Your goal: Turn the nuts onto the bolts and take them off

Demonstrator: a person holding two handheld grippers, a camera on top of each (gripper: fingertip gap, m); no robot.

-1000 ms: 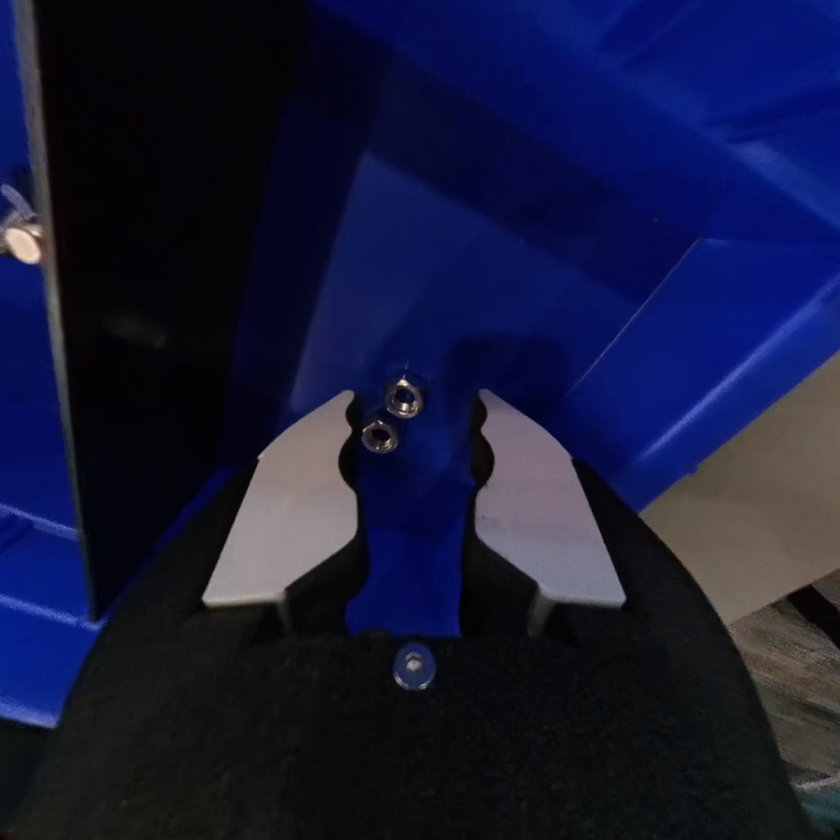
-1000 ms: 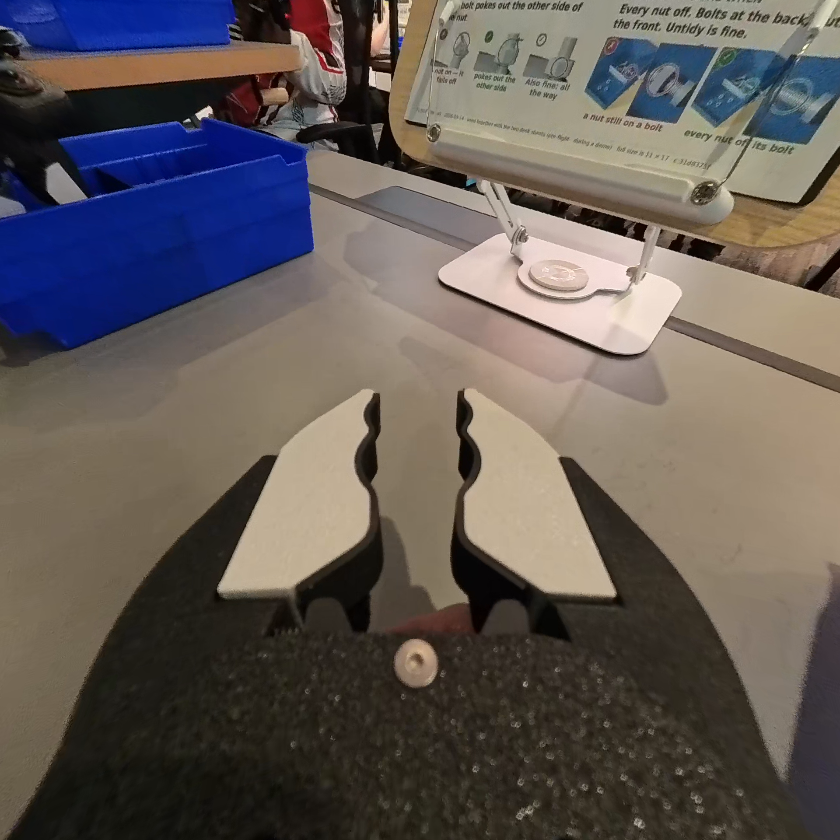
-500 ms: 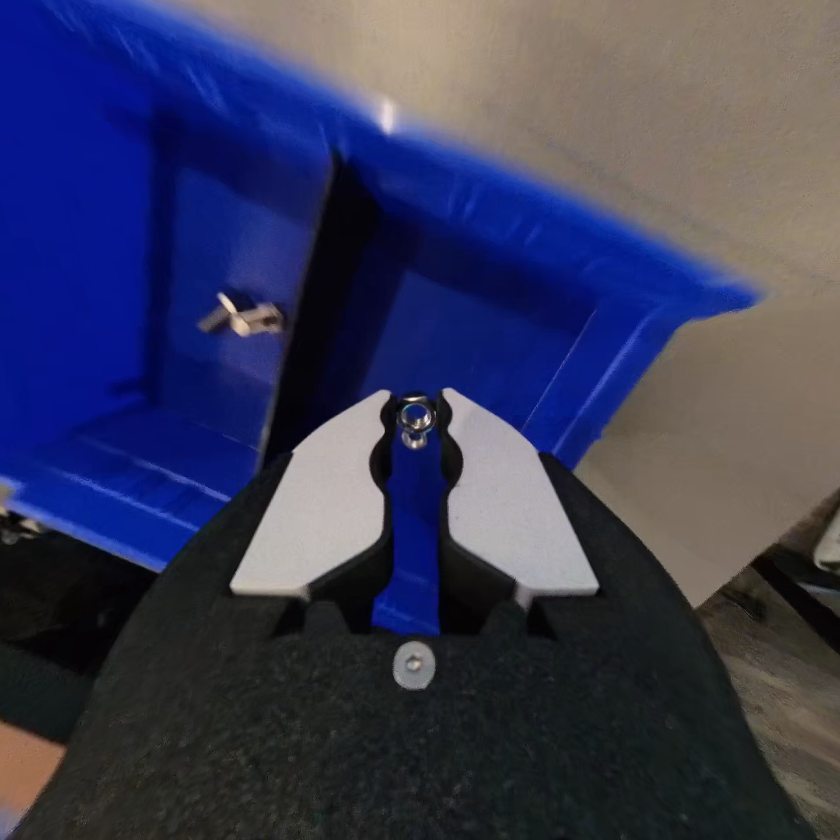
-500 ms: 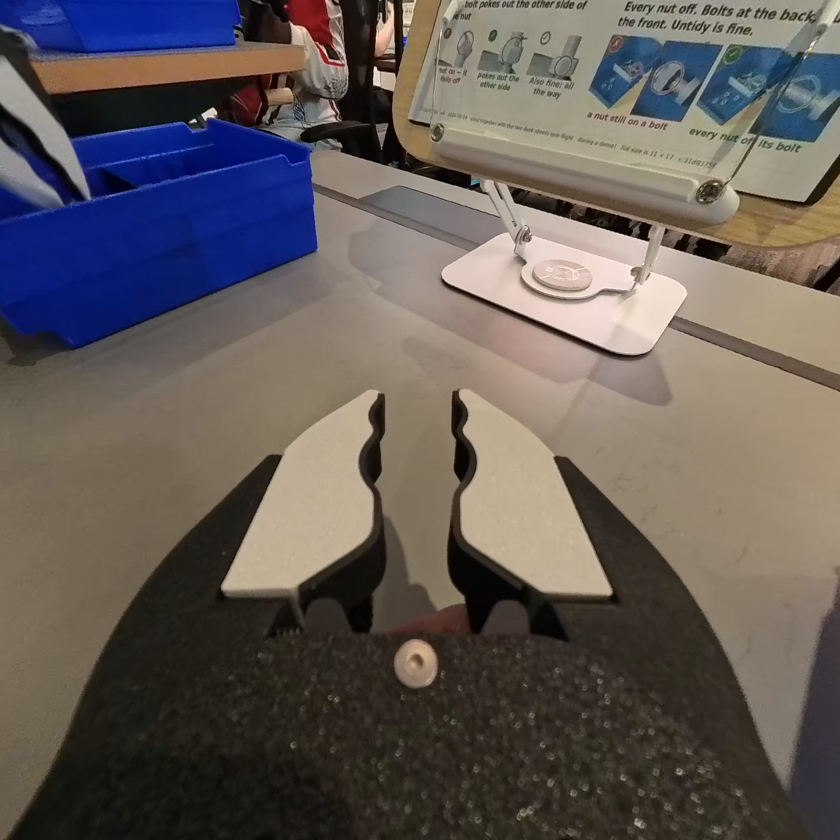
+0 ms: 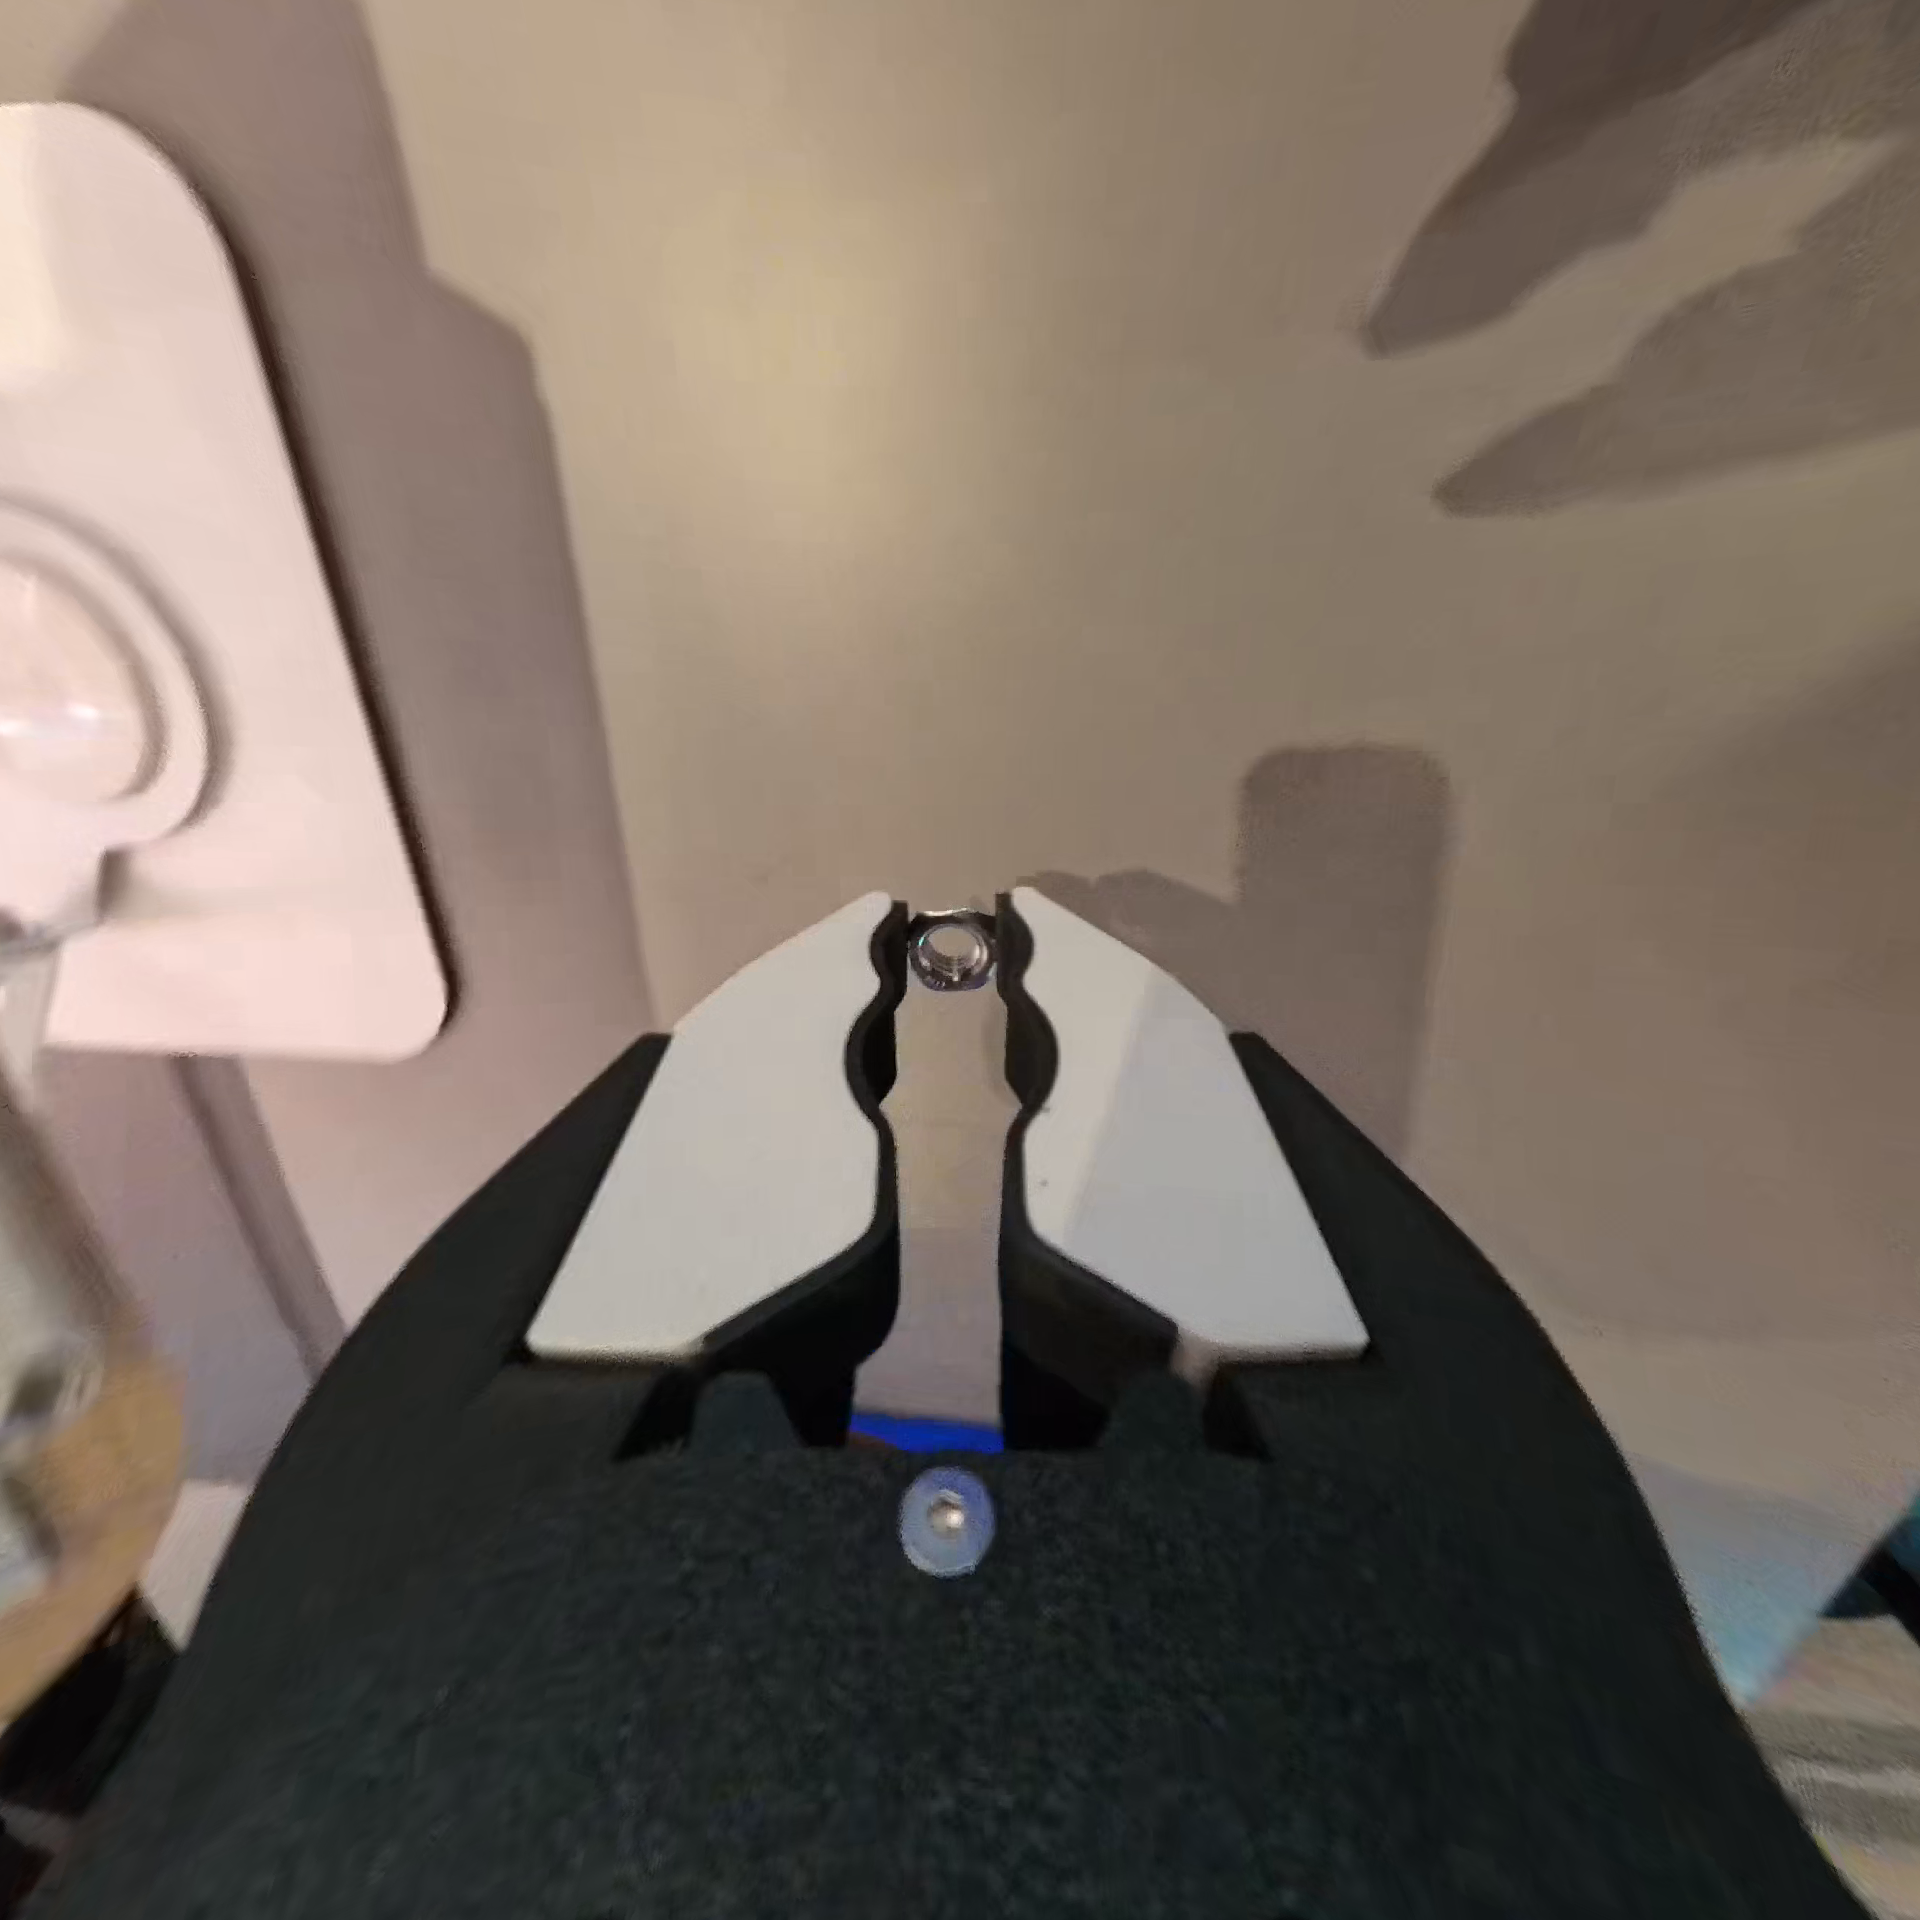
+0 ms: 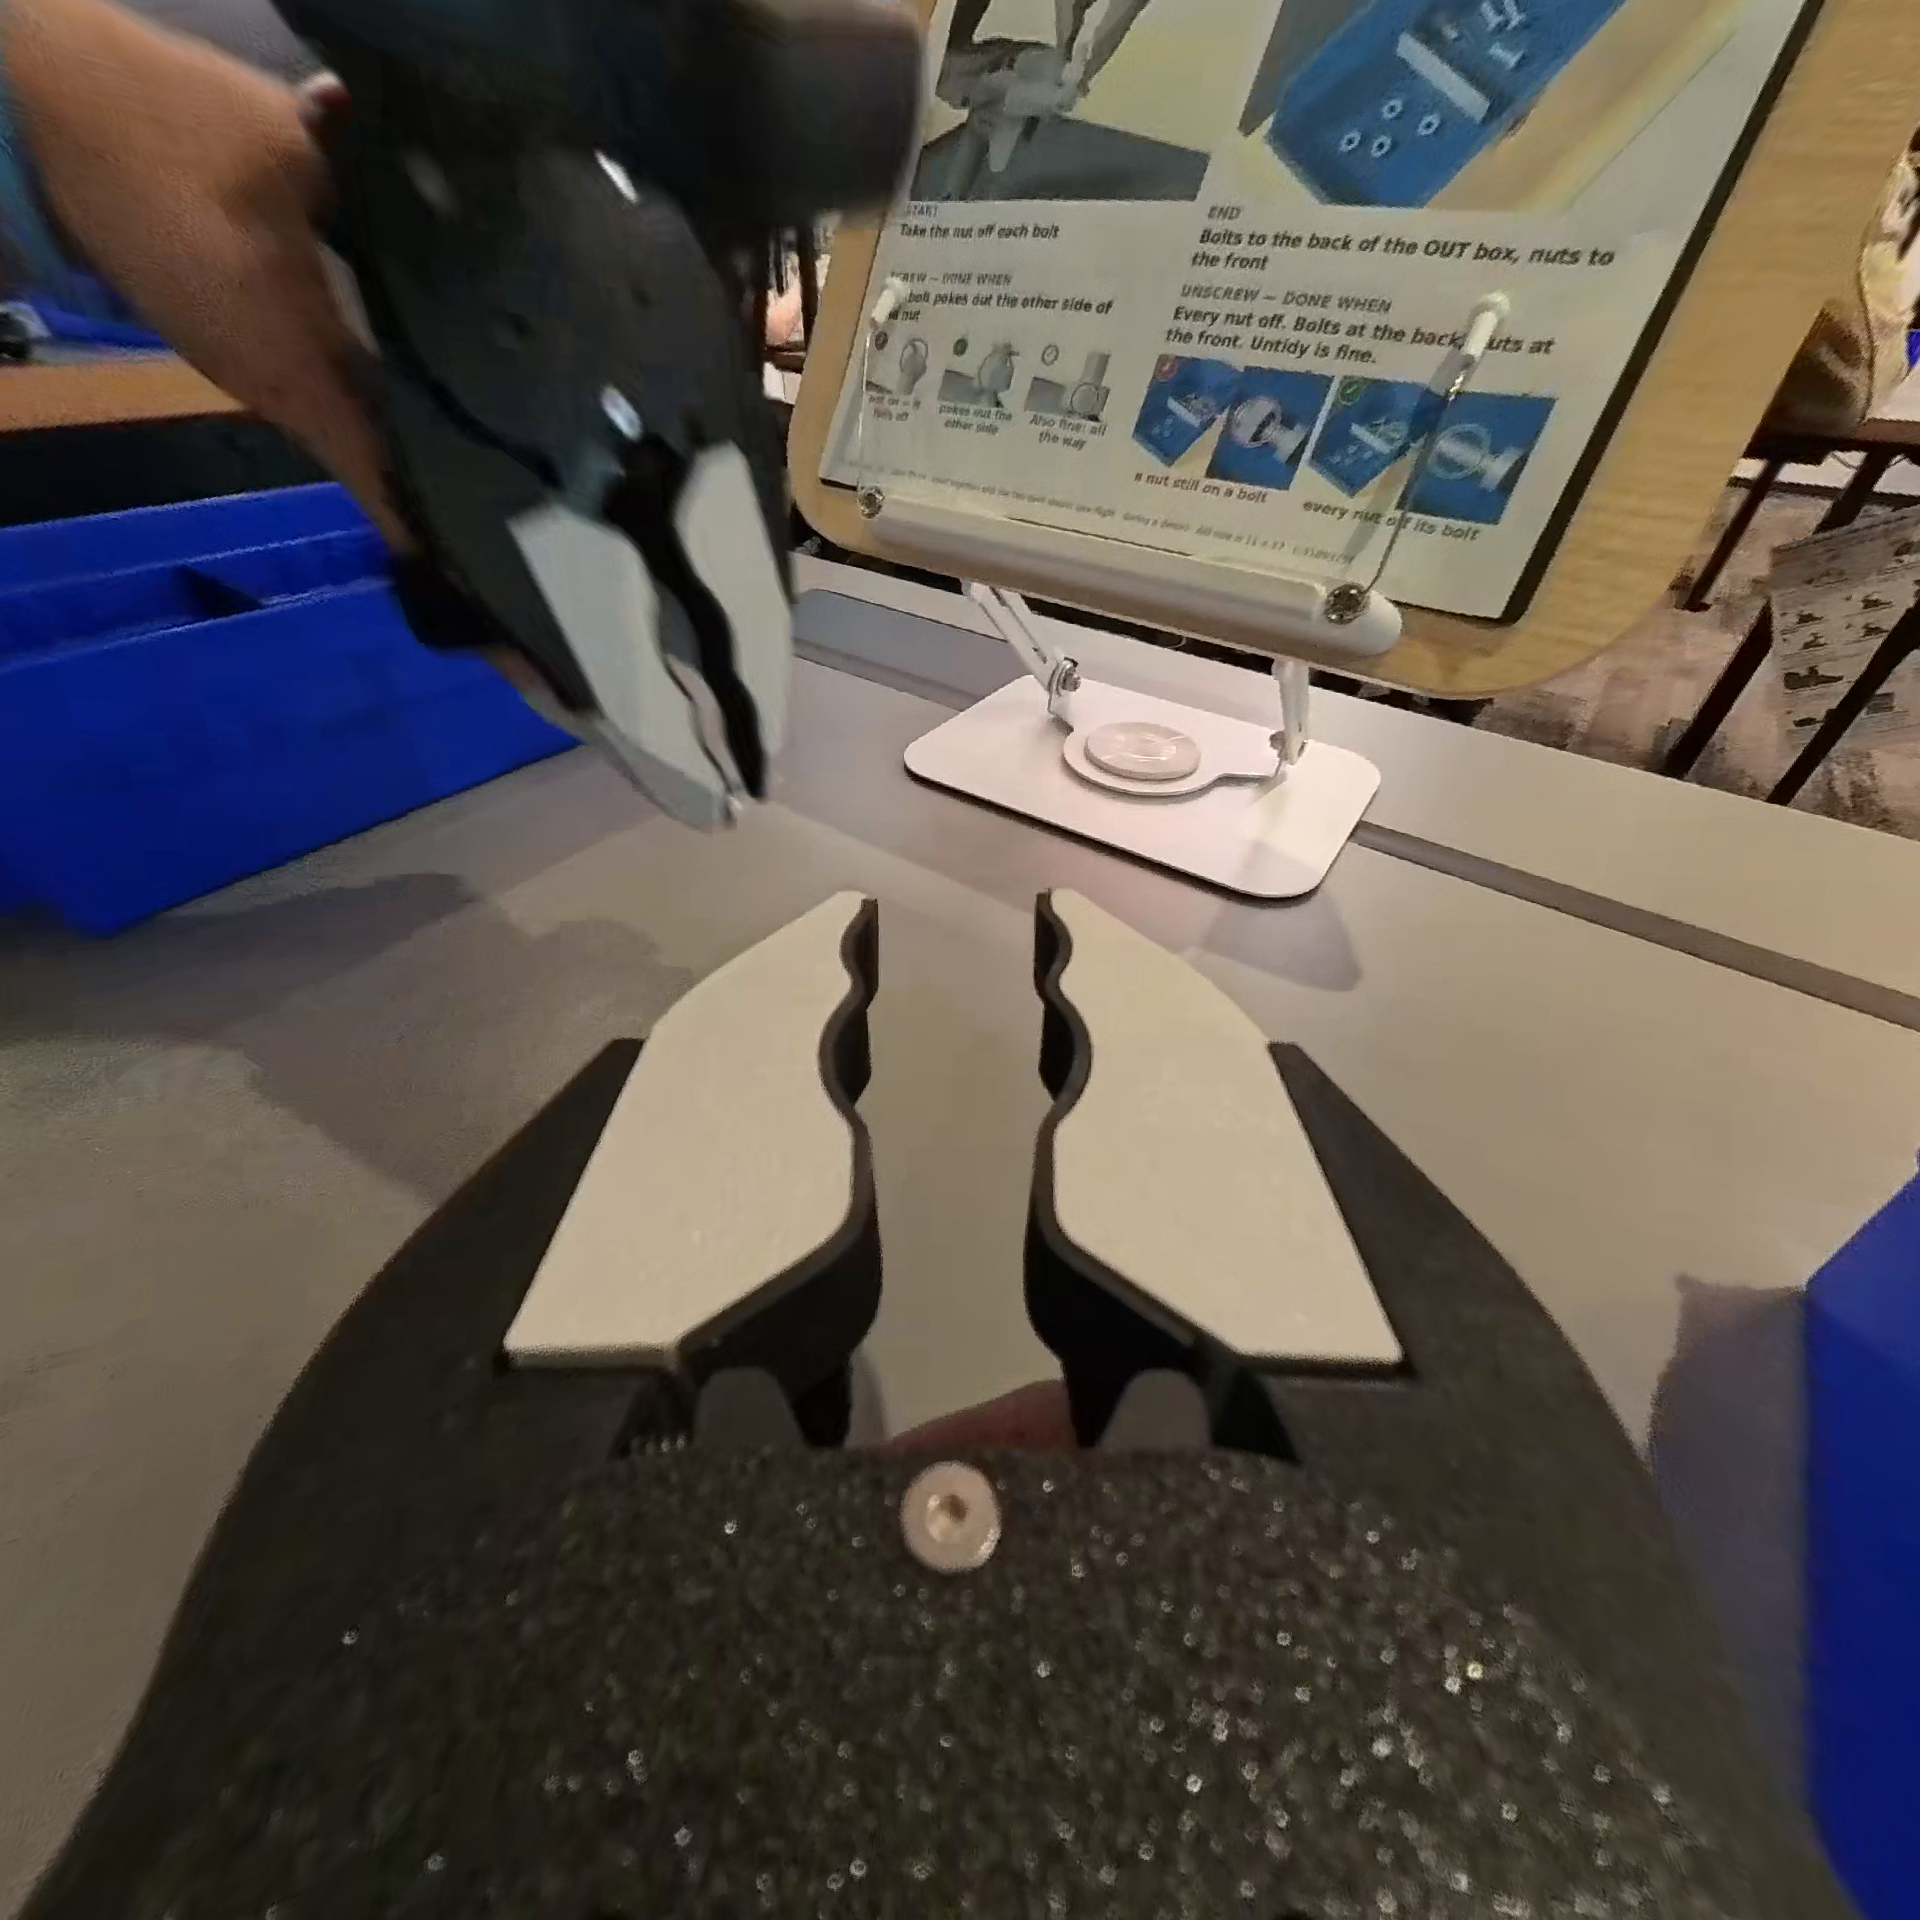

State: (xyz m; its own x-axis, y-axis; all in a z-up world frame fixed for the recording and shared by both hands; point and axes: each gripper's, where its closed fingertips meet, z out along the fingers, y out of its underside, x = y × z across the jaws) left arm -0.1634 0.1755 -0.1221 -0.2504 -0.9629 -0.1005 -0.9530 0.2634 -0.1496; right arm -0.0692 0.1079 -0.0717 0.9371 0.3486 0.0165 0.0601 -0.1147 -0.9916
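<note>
**Nut carried to the work area; no bolt in hand.**

The grey table (image 6: 1558,1091) carries a blue bin (image 6: 208,727) at the far left and a white stand base (image 6: 1143,790) under the instruction board (image 6: 1299,312) at the far centre; a second blue object (image 6: 1870,1507) sits at the near right edge. The left gripper (image 5: 948,940) hangs above the table, ahead and left of the right gripper (image 6: 956,935), fingers clenched at the tips on a small steel nut (image 5: 948,958) with its bore facing the camera. The right gripper is released, holding nothing, fingers parted. No bolt is visible. Likely next step: fetch a bolt with the right gripper. Keep the nut pinched across its flats and its bore clear, and align both axes before turning, since a tip-held nut could twist or slip out.
</note>
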